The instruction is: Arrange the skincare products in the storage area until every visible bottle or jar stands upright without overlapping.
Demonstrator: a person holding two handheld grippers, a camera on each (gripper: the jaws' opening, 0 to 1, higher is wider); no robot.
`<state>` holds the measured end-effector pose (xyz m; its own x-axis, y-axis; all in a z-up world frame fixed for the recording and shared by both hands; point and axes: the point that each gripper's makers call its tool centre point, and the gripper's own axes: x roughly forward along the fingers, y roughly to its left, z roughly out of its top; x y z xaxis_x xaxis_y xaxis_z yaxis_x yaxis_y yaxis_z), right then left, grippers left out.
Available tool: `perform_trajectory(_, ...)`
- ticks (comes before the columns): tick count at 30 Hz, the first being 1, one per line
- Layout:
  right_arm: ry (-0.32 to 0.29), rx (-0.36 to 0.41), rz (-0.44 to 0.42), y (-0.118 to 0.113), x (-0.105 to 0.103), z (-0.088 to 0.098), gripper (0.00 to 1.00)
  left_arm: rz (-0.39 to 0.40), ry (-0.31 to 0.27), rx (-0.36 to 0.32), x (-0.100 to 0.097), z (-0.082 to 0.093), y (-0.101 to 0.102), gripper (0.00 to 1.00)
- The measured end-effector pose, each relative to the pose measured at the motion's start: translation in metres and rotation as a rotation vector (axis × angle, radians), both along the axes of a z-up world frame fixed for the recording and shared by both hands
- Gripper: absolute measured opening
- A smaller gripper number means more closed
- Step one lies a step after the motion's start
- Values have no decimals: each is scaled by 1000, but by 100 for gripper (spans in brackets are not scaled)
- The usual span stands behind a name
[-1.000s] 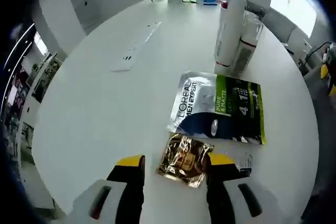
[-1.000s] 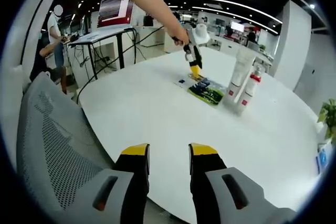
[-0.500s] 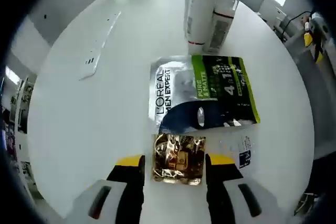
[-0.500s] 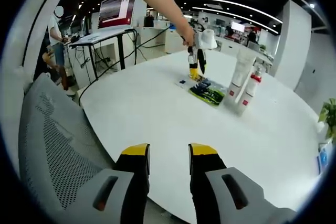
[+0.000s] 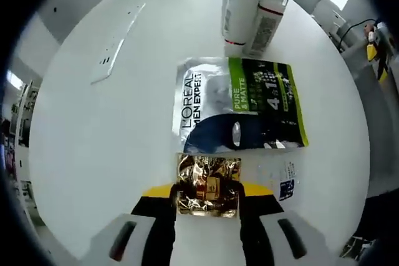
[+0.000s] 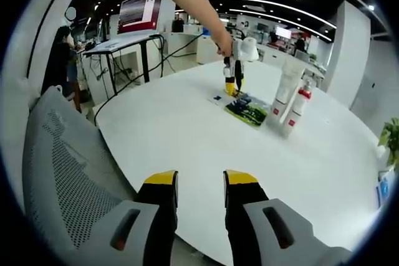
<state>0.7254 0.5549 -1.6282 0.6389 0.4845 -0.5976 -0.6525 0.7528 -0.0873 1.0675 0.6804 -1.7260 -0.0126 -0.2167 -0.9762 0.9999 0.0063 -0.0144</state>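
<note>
A gold foil sachet [image 5: 207, 185] lies flat on the white round table [image 5: 106, 141]. My left gripper [image 5: 207, 192] is down over it, open, with one jaw close against each side. Just beyond lies a large silver and green L'Oreal sachet [image 5: 240, 107]. A small clear sachet [image 5: 282, 177] lies to the right. A tall white tube [image 5: 242, 1] and a red-capped bottle [image 5: 267, 15] stand upright side by side further back. In the right gripper view, a person's arm holds the left gripper [image 6: 232, 84] on the table, near the tube [image 6: 285, 88] and bottle [image 6: 297, 107]. My right gripper [image 6: 201, 182] hangs open over the table's near edge.
A grey mesh chair [image 6: 59, 172] stands at the left of the table's near edge. A flat white power strip [image 5: 115, 54] lies on the table's left part. A potted plant [image 6: 391, 138] sits at the far right. Desks and people are in the background.
The left gripper came down and forward, so the gold sachet now sits between its jaws, which have narrowed a little. The right gripper has stayed where it was.
</note>
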Motion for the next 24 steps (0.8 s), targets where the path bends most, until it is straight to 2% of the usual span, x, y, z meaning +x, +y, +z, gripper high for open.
perform_trajectory(20,-16,-1,-3,-1,2,3,26,76,-1,43,-5,1,2,41)
perform_trajectory(24,-20,1,-2,-1,2,3,26,85,0,62,-7,2,4,44)
